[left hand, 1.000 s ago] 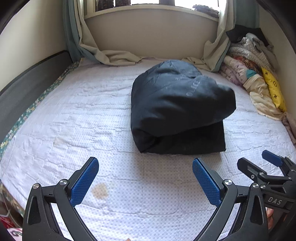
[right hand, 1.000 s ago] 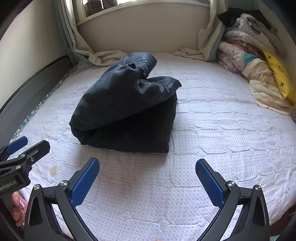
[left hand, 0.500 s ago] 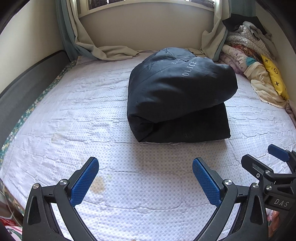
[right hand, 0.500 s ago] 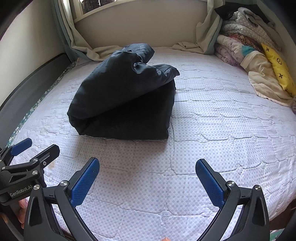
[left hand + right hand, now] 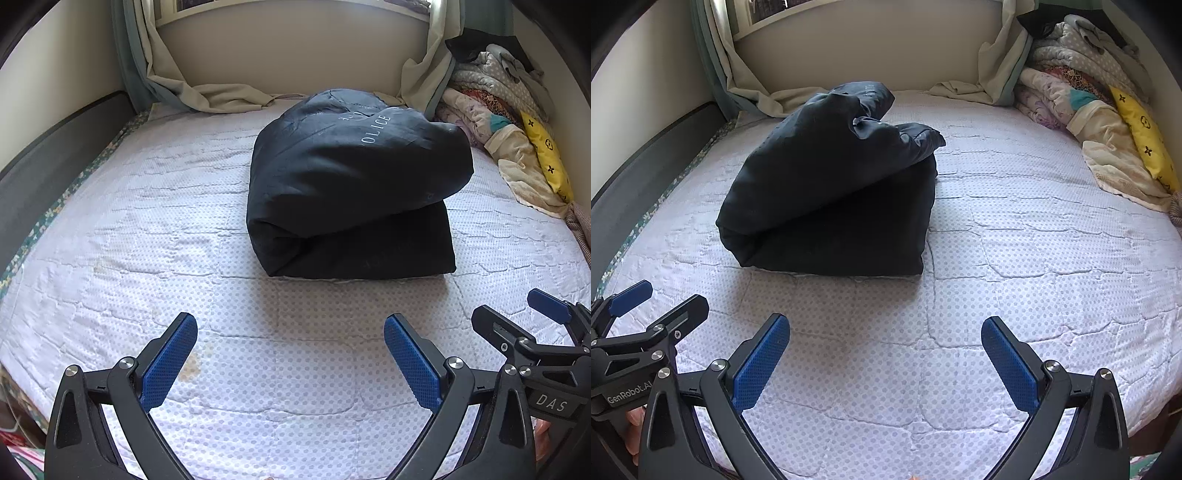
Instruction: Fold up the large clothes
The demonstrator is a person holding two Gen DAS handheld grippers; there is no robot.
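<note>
A dark navy padded garment [image 5: 351,192] lies folded into a thick bundle in the middle of the bed, with white lettering on its top; it also shows in the right wrist view [image 5: 834,192]. My left gripper [image 5: 290,328] is open and empty, held over the near part of the mattress short of the bundle. My right gripper [image 5: 884,328] is open and empty, to the right of the left one and also short of the bundle. Each gripper shows at the edge of the other's view.
The white quilted mattress [image 5: 110,229] has a stain near the front. A pile of blankets and a yellow pillow [image 5: 543,158] lies along the right wall. Curtains [image 5: 207,96] drape onto the bed's far edge. A dark bed rail [image 5: 48,155] runs along the left.
Both grippers have drawn back and lifted slightly from the bundle, staying open. The garment's top layer has settled lower onto the bundle.
</note>
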